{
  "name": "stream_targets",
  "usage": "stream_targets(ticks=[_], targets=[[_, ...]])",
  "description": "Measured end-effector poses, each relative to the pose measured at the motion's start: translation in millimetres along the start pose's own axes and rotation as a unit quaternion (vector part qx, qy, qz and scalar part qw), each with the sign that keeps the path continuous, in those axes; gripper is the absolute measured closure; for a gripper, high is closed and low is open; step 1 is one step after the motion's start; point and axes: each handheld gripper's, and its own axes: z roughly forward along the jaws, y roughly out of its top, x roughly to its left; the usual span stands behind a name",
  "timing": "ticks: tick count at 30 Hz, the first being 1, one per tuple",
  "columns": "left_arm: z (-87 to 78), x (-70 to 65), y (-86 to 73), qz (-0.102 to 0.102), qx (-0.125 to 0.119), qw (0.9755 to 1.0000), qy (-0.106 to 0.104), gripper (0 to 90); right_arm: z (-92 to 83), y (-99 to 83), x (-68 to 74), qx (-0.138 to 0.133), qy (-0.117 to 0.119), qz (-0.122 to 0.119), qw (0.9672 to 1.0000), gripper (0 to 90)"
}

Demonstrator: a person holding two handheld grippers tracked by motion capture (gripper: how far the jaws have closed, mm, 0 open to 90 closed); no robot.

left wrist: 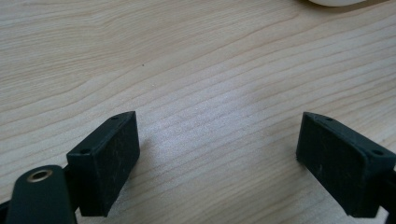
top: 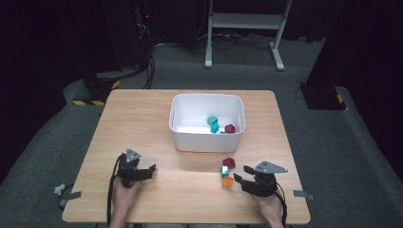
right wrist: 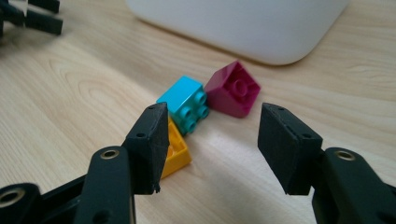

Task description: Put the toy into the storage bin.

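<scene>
while aimed at the bricks: right gripper (right wrist: 212,144) is held unclenched, nothing grasped
orange brick (right wrist: 175,149): beside its left jaw, nearer than the white bin (top: 207,135)
left gripper (left wrist: 217,154): released, idle

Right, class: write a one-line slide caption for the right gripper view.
Open right gripper near three bricks on the table: orange, teal, magenta, before a white bin.
</scene>
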Motion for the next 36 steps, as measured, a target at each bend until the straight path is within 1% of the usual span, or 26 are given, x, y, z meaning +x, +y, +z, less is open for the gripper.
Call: stream_targets(ticks=[3, 6, 7, 9, 12, 14, 17, 21, 24, 27, 29, 36], targets=[[0.0, 0.0, 0.0, 0.0, 0.0, 1.0, 0.0, 13.7, 6.5, -3.2, 6.5, 0.012, 0.003, -0.013, 0.9998, 43.1], [0.0, 0.0, 0.0, 0.0, 0.0, 1.0, 0.0, 13.7, 10.2, -5.0, 11.6, 0.016, 0.011, -0.014, 0.9997, 42.8], [0.0, 0.0, 0.0, 0.0, 0.0, 1.0, 0.0, 13.7, 11.5, -5.3, 13.5, 0.017, 0.012, -0.019, 0.9996, 42.8], [0.0, 0.0, 0.0, 0.0, 0.0, 1.0, 0.0, 13.7, 12.6, -5.6, 17.5, 0.022, 0.012, -0.019, 0.9995, 42.7], [0.0, 0.0, 0.0, 0.0, 0.0, 1.0, 0.0, 13.7, 16.1, -5.5, 23.8, 0.036, 0.012, -0.032, 0.9988, 42.3], [0.0, 0.1, 0.0, 0.0, 0.0, 1.0, 0.0, 13.7, 19.0, -5.3, 26.4, 0.039, 0.013, -0.04, 0.9984, 41.9], [0.0, 0.0, 0.0, 0.0, 0.0, 1.0, 0.0, 13.7, 23.8, -5.9, 28.4, 0.044, 0.015, -0.039, 0.9981, 41.6], [0.0, 0.0, 0.0, 0.0, 0.0, 1.0, 0.0, 13.7, 29.7, -6.6, 30.0, 0.054, 0.015, -0.048, 0.9973, 41.7], [0.0, 0.0, 0.0, 0.0, 0.0, 1.0, 0.0, 13.7, 32.7, -7.2, 29.1, 0.062, 0.014, -0.05, 0.9967, 44.0], [0.0, 0.0, 0.0, 0.0, 0.0, 1.0, 0.0, 13.7, 32.2, -8.6, 28.7, 0.065, 0.012, -0.052, 0.9965, 49.0], [0.0, 0.0, 0.0, 0.0, 0.0, 1.0, 0.0, 13.7, 31.5, -9.5, 29.5, 0.064, 0.01, -0.057, 0.9962, 50.6], [0.0, 0.0, 0.0, 0.0, 0.0, 1.0, 0.0, 13.7, 29.5, -9.9, 29.1, 0.066, 0.01, -0.06, 0.996, 53.2]])
